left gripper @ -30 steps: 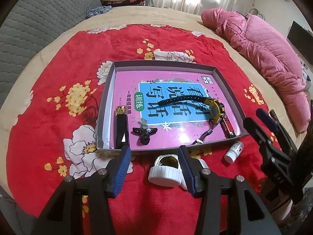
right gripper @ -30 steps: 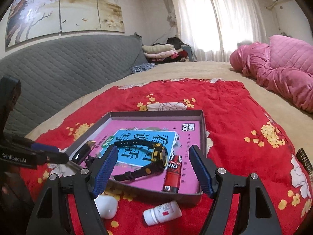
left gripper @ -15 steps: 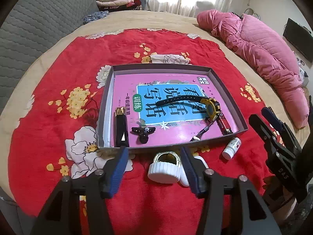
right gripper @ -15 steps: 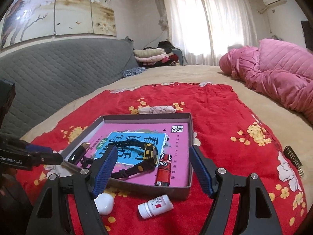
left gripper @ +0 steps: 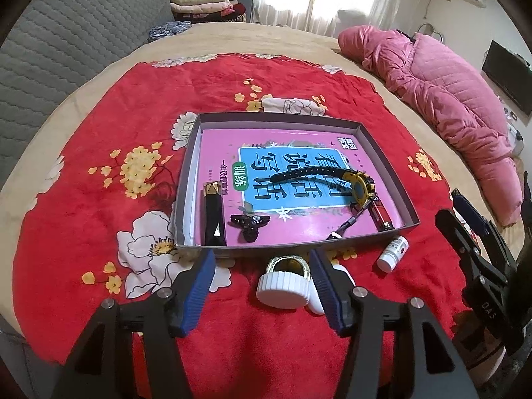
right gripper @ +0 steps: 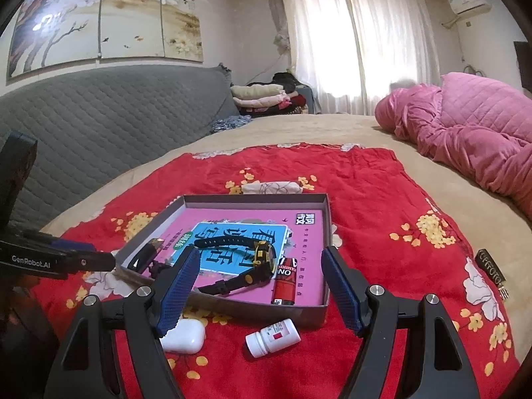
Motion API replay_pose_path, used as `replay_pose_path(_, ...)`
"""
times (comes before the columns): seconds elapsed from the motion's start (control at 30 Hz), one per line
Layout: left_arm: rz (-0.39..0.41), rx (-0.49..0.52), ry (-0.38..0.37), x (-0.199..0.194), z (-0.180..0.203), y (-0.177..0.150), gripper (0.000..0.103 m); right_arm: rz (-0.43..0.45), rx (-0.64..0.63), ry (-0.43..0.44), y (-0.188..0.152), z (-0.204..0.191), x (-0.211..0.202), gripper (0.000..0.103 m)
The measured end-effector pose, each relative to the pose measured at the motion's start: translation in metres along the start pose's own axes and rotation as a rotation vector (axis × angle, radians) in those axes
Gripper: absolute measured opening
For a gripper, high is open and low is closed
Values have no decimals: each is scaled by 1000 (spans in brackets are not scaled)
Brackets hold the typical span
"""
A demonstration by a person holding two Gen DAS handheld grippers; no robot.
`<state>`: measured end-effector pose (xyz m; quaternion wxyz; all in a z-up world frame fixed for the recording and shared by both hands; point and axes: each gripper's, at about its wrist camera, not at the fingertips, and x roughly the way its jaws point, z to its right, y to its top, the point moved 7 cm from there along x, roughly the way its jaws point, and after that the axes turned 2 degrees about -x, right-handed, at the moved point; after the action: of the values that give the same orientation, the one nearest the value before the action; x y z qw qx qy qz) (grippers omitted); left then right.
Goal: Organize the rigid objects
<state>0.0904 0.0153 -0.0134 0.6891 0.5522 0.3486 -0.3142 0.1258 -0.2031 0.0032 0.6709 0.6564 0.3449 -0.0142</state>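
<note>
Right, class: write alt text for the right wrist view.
An open right gripper hovers over a red floral blanket, facing a shallow grey box holding a pink book, a black-and-yellow watch and a red lighter. A white pill bottle and white case lie outside.

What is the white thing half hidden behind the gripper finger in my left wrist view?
Observer: A rounded white case, lying on the red blanket just outside the box and apart from the pill bottle.
Operator: And the red item tucked by the watch?
Observer: A red tube with a black band lettered in white, lying flat in the box beside its right wall.
Operator: Anything lying farther right of the box?
Observer: Yes, a black lettered tag on the blanket, well apart from the box.
</note>
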Motion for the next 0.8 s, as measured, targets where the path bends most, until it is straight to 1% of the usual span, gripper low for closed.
replay_pose_path(0.3, 13, -22, -5, -4, -4, -2, 59, -12, -21, 4, -4, -8, -8, 77)
replay_pose_path(0.43, 11, -14, 0, -3, -3, -6, 59, -16, -27, 3, -5, -10, -10, 77)
replay_pose_path(0.5, 10, -13, 0, -3, -2, -7, 59, -32, -27, -5, -7, -10, -9, 77)
replay_pose_path(0.8, 0, 7, -1, 1, 2, -14, 59, -70, -17, 12, -14, -14, -9, 77)
